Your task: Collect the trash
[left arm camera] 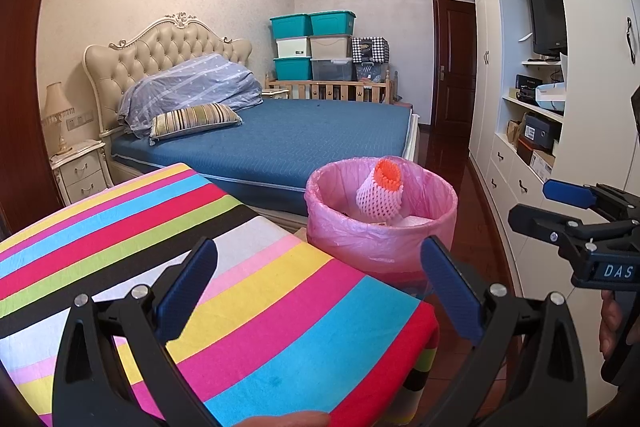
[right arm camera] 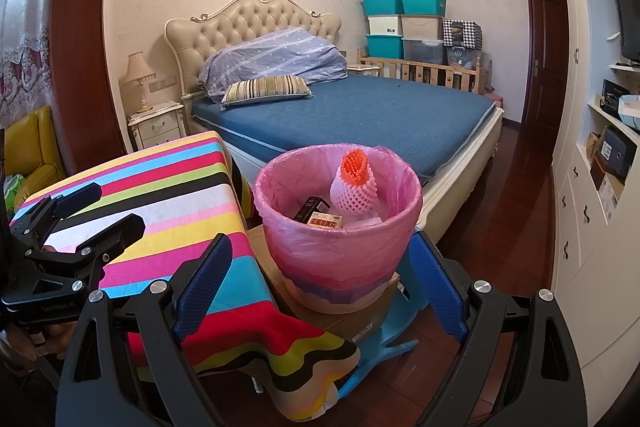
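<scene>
Legible writing: white letters "DAS" on the body of the right gripper (left arm camera: 560, 205), seen from the left wrist view; faint lettering on the body of the left gripper (right arm camera: 108, 209), seen from the right wrist view, too small to read with confidence. Red print on a small box (right arm camera: 326, 221) in the bin, not readable.

Left gripper (left arm camera: 318, 283): blue-padded fingers spread wide, nothing between them, hovering over the striped cloth of the table (left arm camera: 120, 227).

Right gripper (right arm camera: 322, 285): fingers spread wide, empty, framing the lower wall of the trash bin (right arm camera: 340, 251).

Trash bin (left arm camera: 380, 239): lined with a pink bag, standing just beside the table's corner, between the table and the bed (left arm camera: 288, 139). Inside: a white foam net sleeve with an orange inner sleeve (left arm camera: 380, 193), upright and leaning on the far side.

Right wrist view only: a dark box (right arm camera: 312, 207) and the small red-printed box in the bin; cardboard carton (right arm camera: 360, 319) under the bin; blue stool (right arm camera: 384, 343) beneath the carton; yellow armchair (right arm camera: 30, 147); lace curtain (right arm camera: 22, 47).

Left wrist view only: the television (left arm camera: 548, 17) on the wall unit in full, with shelves of boxes (left arm camera: 536, 137) below it.

Both views: stacked teal and pale storage bins (left arm camera: 312, 45), wooden crib rail (left arm camera: 332, 89), striped pillow (left arm camera: 196, 119).
</scene>
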The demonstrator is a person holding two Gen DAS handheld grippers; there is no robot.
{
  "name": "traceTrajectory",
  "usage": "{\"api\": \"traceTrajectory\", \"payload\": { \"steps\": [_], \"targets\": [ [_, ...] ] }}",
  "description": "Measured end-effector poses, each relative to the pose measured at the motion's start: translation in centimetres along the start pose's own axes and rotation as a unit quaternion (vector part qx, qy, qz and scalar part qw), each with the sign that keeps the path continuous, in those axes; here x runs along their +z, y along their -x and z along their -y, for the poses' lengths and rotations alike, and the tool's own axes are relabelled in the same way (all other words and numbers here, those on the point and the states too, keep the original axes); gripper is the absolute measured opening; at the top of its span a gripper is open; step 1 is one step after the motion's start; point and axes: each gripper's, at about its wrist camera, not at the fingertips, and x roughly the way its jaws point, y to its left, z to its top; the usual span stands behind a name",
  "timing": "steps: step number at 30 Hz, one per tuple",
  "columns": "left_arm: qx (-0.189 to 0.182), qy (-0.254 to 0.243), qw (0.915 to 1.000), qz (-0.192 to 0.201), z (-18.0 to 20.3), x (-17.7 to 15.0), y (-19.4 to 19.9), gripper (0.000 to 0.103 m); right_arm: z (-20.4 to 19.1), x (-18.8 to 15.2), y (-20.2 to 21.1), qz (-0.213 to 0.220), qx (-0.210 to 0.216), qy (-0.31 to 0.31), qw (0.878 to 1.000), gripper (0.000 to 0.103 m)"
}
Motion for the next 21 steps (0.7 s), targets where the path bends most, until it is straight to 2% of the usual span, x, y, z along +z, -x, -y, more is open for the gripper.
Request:
{"api": "traceTrajectory", "payload": {
  "steps": [21],
  "targets": [
    [-0.002,-0.001,1.0000,0.000,-0.3,-1.0,0.3,0.098,-0.1,0.0,-0.1,-0.001,0.001,0.001,1.000,0.084]
  ]
}}
